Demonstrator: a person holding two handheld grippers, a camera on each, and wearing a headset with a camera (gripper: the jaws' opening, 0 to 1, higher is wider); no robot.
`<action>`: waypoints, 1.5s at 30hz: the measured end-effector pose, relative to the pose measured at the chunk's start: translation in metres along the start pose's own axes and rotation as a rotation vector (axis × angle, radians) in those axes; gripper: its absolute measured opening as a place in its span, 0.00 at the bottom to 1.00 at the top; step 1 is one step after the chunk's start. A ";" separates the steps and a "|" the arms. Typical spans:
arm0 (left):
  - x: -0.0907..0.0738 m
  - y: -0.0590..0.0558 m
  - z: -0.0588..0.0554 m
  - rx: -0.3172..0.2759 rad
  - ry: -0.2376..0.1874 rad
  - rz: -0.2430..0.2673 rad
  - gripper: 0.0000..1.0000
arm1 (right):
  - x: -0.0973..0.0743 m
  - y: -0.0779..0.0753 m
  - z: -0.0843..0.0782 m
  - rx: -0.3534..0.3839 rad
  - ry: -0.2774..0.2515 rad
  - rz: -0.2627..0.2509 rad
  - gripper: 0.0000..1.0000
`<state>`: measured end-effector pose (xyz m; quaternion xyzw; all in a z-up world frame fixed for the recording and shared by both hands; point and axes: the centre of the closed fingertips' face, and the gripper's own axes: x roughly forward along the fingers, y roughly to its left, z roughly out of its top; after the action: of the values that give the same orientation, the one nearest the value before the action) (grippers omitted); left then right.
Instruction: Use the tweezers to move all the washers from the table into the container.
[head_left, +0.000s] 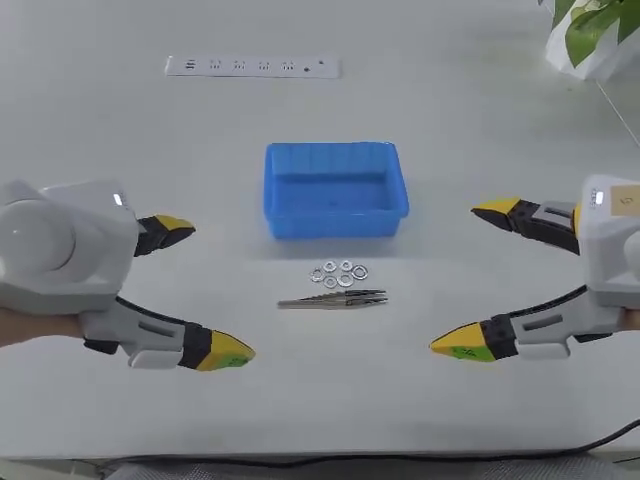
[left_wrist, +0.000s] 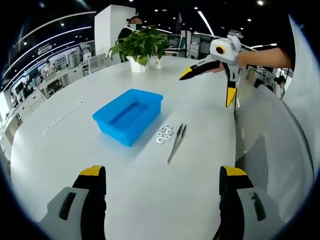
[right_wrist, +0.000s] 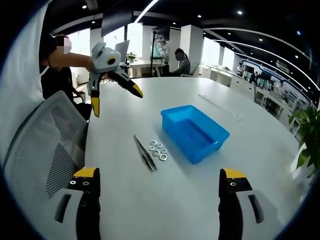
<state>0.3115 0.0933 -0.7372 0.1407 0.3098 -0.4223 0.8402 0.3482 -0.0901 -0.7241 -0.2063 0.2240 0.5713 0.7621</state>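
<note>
Presently both sets of jaws are standing wide apart and holding nothing. The left gripper (head_left: 215, 290) is hovering to one side of the work and the right gripper (head_left: 455, 280) to the other, each well apart from it. Between them the tweezers (head_left: 332, 299) are lying flat on the counter (head_left: 150, 150), and the washers (head_left: 339, 273) are sitting in a small loose cluster just beyond, almost touching them. The container (head_left: 335, 222) is resting just behind the washers and is looking empty, so I am judging the task as barely begun, with the pick-up of the tweezers coming first. Trouble is likeliest in that pick-up. The tweezers are thin and lying low against the counter, so jaws closing on them could be skidding them sideways into the washers and scattering the cluster. A hold taken too near the tips, or askew, could be leaving the tweezers unable to open and pinch. Washers lying flat and close together are also inviting a double pick, or a slip over the container's wall.
</note>
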 end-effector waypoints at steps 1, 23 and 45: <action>0.000 0.001 0.000 0.001 -0.002 0.002 1.00 | 0.001 0.000 0.001 -0.004 0.000 -0.001 1.00; 0.026 -0.004 -0.004 0.066 0.006 -0.026 1.00 | 0.013 0.001 -0.002 -0.026 0.025 0.038 0.92; 0.067 -0.012 -0.012 0.104 0.058 -0.108 0.79 | 0.077 0.032 -0.008 -0.043 0.122 0.218 0.65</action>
<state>0.3280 0.0503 -0.7887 0.1793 0.3187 -0.4783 0.7985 0.3357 -0.0264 -0.7769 -0.2314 0.2786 0.6417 0.6761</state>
